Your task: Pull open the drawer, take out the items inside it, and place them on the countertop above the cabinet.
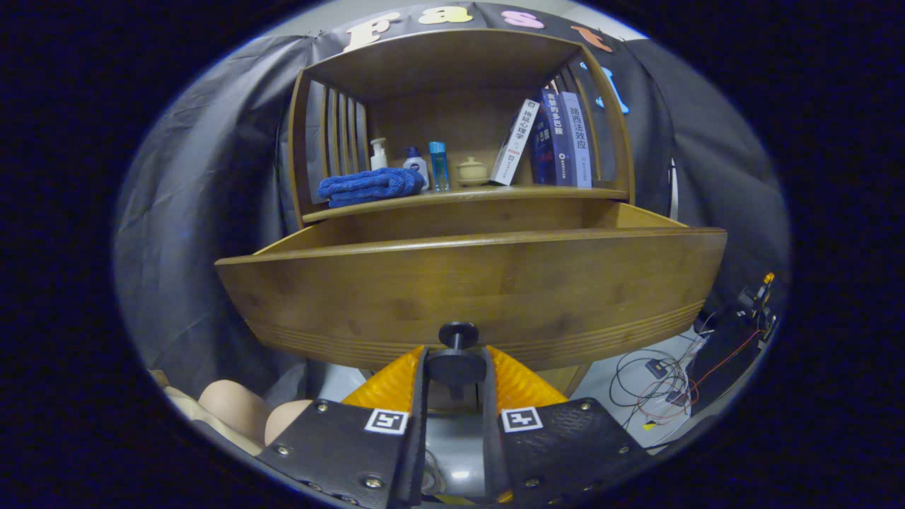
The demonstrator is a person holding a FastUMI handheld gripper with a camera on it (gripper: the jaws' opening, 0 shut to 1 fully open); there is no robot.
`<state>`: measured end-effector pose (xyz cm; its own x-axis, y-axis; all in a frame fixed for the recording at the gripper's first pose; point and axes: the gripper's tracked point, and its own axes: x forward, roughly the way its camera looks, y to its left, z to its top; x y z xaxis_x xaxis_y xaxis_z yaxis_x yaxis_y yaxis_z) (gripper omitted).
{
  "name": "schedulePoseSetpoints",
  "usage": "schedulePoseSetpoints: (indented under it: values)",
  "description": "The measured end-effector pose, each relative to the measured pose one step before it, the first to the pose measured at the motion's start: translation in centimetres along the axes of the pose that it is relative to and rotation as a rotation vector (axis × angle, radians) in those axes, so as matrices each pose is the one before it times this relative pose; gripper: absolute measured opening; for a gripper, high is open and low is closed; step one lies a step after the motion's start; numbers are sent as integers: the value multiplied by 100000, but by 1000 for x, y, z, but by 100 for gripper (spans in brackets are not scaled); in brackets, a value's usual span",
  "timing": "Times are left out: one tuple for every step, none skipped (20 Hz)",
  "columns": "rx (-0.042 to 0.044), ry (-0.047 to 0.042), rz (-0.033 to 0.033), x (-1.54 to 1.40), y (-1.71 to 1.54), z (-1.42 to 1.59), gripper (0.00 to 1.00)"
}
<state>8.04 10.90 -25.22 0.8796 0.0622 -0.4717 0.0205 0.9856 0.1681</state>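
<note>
The wooden drawer (466, 283) stands pulled out from the cabinet, its broad front panel facing me. Its dark round knob (457, 357) sits between my two fingers, and my gripper (456, 367) is shut on it. The drawer's inside is hidden behind the front panel, so its contents cannot be seen. Above the drawer runs the cabinet's countertop shelf (481, 193), with a folded blue towel (369, 186), a white pump bottle (379, 154), a small white bottle (416, 163), a blue bottle (438, 166), a small lidded jar (471, 171) and several books (555, 138) on it.
Grey-black cloth hangs behind and beside the cabinet. Loose cables and small electronics (664, 389) lie on the floor to the right of the drawer. A person's knees (244, 410) show low at the left of the fingers.
</note>
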Motion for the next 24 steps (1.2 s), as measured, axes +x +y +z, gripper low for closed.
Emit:
schedulePoseSetpoints:
  values:
    - [-87, 588, 40, -374, 60, -222, 34]
    - [-66, 24, 70, -463, 84, -199, 34]
    - [-335, 193, 165, -281, 5, -137, 34]
    - [-51, -109, 153, -307, -7, -233, 34]
    - [52, 111, 81, -193, 10, -85, 34]
    - [-349, 23, 94, -88, 52, -74, 34]
    - [57, -64, 69, 28, 44, -10, 34]
    - [348, -186, 206, -69, -65, 17, 34]
    - [485, 93, 827, 32, 123, 5, 34]
    - [609, 167, 745, 40, 161, 69, 34]
    - [608, 258, 389, -146, -10, -110, 38]
    - [141, 321, 464, -67, 83, 25, 40]
    - [-386, -1110, -264, -154, 49, 394, 43]
    - [-937, -792, -378, -331, -64, 315, 44]
    - [-1486, -996, -487, -401, 43, 569, 44]
    - [-1494, -2334, -1114, -744, -176, 908, 45]
    - [-1398, -3054, -1099, -467, -252, 1279, 45]
    - [-1094, -2347, -955, -526, -258, 1197, 45]
    - [-238, -2298, -487, -531, -156, 1350, 45]
    - [305, -2526, 234, -223, -89, 1462, 45]
    - [85, -1739, 340, 135, -91, 1494, 45]
    - [-794, -772, -629, 346, -487, 1198, 45]
    - [-958, 485, -384, 517, -452, 1004, 45]
    - [-187, 396, 926, 602, 42, 819, 45]
